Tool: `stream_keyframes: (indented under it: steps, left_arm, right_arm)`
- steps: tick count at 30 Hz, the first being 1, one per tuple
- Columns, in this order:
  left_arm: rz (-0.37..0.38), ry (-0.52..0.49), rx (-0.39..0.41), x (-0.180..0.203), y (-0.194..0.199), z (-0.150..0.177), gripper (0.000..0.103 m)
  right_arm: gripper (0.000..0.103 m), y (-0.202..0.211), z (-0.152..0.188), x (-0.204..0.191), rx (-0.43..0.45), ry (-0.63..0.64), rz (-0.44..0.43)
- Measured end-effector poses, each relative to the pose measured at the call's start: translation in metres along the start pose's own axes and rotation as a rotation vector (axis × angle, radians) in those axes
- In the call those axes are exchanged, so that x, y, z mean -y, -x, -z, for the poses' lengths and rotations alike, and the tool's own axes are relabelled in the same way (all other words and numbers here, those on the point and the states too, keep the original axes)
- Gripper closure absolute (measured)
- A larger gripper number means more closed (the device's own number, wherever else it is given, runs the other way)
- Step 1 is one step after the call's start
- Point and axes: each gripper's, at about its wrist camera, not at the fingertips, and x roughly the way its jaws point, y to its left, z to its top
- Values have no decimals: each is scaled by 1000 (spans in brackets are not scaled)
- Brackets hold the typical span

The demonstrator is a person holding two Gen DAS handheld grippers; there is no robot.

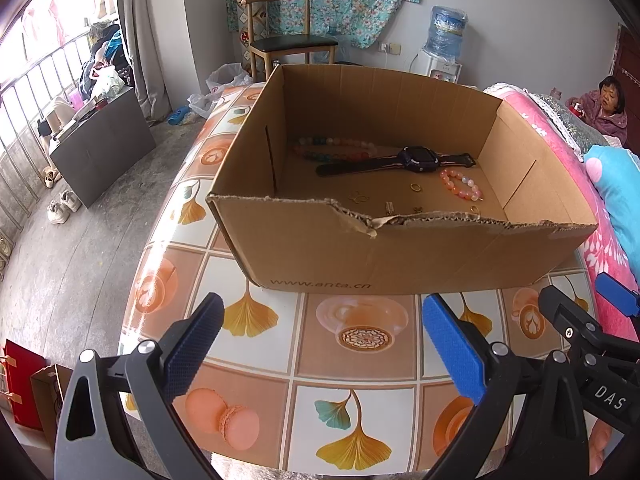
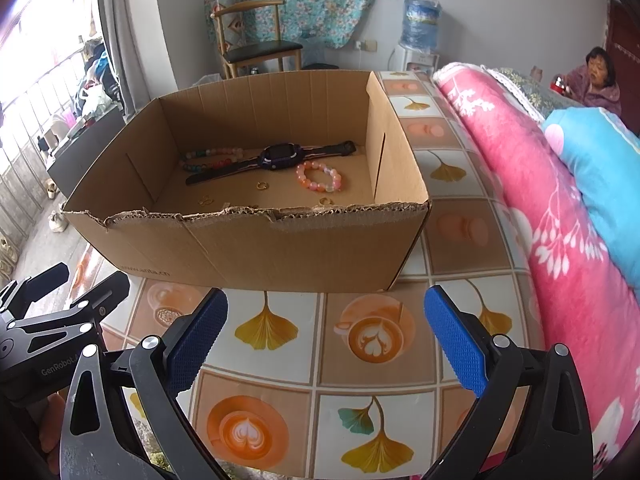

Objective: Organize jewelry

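all the jewelry sits in the cardboard box (image 1: 400,256) on the tabletop (image 1: 352,392): watch (image 1: 418,159), pink bead bracelet (image 2: 319,176), small gold rings (image 1: 415,187). left tool (image 1: 320,344) and right tool (image 2: 326,340) both spread, empty, near the front edge. could be sorted already or not.

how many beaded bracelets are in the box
2. A multicolored beaded strand lies at the back left of the cardboard box, partly under the watch; a pink bead bracelet sits nearer right. The front wall may hide others.
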Motion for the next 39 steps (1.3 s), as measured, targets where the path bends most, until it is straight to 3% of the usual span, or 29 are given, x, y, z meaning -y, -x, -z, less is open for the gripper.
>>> stream_keyframes:
  steps: [39]
  left_arm:
    - [0,1,2,1,0,0,6]
  right_arm:
    - [8,-2,2,-2,-3,5,-2]
